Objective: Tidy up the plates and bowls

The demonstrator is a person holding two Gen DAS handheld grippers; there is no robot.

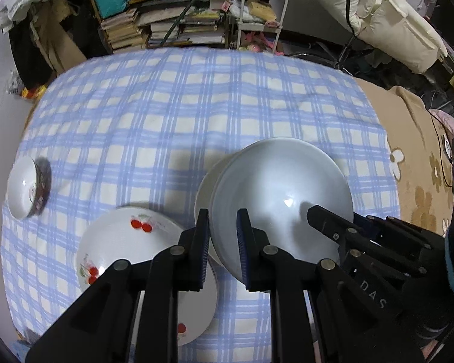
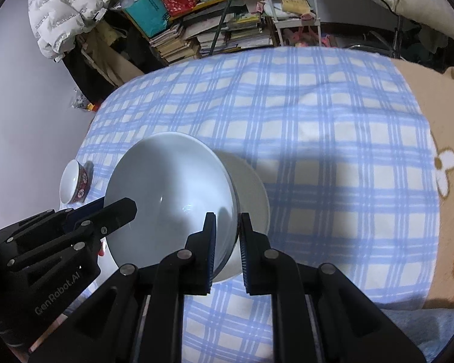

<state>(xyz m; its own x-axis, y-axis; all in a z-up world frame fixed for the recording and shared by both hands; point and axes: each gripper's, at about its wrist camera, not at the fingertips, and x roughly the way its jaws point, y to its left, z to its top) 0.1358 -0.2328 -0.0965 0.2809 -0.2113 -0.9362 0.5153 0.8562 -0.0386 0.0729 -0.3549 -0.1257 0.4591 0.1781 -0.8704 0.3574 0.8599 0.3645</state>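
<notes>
On the checked cloth [image 1: 196,115], going from the left, a small patterned bowl [image 1: 28,187] is sitting near the edge, well apart from the rest. Next, a cherry plate [image 1: 142,242] is lying flat on the cloth, likely waiting as a base for stacking. Just beside and above it, the left gripper [image 1: 224,236] is pinching the near rim of a big white bowl [image 1: 281,199], one finger inside and one outside. The right gripper [image 2: 227,236] is clamping the opposite rim the same way. Both sets of fingers are closing tightly on the rim. Two holds are probably sharing the weight and keeping the bowl level. It is hanging above the cloth, apparently with a second white dish nested beneath it.
</notes>
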